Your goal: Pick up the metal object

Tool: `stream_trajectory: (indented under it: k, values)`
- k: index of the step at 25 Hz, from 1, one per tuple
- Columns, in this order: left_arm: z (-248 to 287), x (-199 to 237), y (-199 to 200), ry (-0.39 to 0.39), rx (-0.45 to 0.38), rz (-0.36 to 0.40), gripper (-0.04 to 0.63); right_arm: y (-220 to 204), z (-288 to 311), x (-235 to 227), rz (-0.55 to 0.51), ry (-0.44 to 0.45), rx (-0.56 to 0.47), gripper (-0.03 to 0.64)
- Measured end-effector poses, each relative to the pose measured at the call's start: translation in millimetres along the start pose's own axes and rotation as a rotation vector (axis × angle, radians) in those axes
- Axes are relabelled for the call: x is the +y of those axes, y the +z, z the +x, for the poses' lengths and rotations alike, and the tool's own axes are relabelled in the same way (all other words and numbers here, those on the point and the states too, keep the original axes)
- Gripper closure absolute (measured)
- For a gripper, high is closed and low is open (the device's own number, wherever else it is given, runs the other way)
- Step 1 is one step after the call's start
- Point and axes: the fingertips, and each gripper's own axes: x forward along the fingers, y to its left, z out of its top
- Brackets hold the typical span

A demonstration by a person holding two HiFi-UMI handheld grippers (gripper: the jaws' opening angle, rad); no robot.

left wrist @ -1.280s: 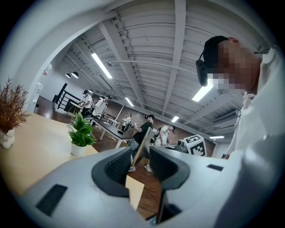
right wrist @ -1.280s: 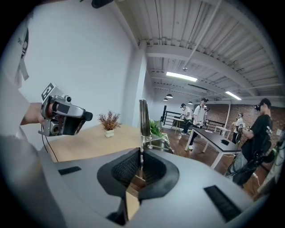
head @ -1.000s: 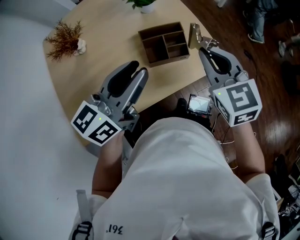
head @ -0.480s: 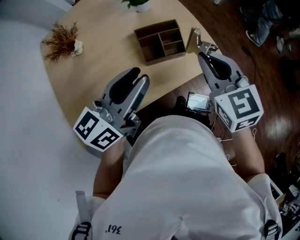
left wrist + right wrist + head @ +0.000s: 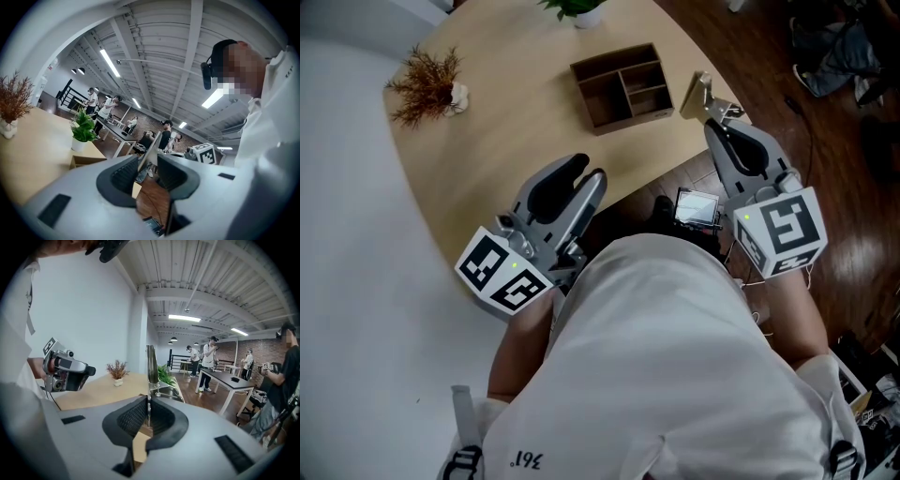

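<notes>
Clamping the metal object (image 5: 701, 93) upright, right gripper (image 5: 713, 116) beside table (image 5: 506, 131) edge.

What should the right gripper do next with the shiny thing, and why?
Probably raise it a bit, clear of the table. The right gripper is shut on the metal object, held upright by the table's edge. The left gripper is open and empty.

Two grippers in your hands, left gripper (image 5: 587, 171) and right gripper (image 5: 713, 120), one metal object (image 5: 698, 94), one wooden box (image 5: 628, 116), one dried plant (image 5: 422, 86), one green potted plant (image 5: 577, 8), one table (image 5: 506, 127), one small screen (image 5: 697, 206) below you.
</notes>
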Motion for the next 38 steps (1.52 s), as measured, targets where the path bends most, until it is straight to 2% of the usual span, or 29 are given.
stream_trajectory:
  k: [38]
  values:
    - [1, 2, -8, 0.009, 0.014, -0.025, 0.485, -9, -3, 1, 0.016, -0.001, 0.023, 0.612]
